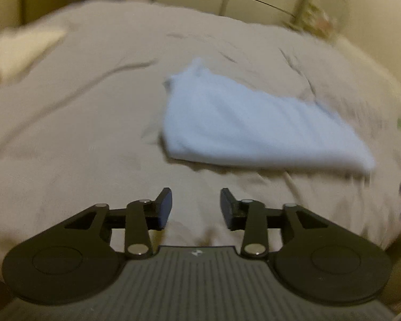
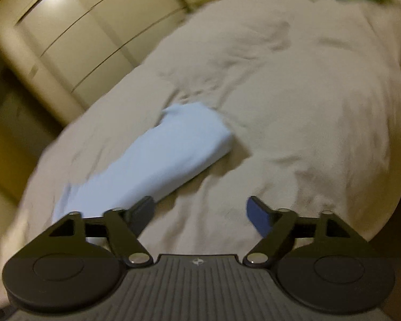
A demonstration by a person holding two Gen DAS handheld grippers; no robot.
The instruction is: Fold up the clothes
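Left gripper (image 1: 196, 208) angled down over the beige bedspread (image 1: 80, 133), jaws partly apart and empty, right gripper (image 2: 200, 215) tilted, jaws wide and empty, folded light-blue garment (image 1: 243, 125) lying ahead, both views motion-blurred.

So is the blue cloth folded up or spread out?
Folded. The blue cloth lies on the bed as a thick, narrow bundle with a doubled edge.
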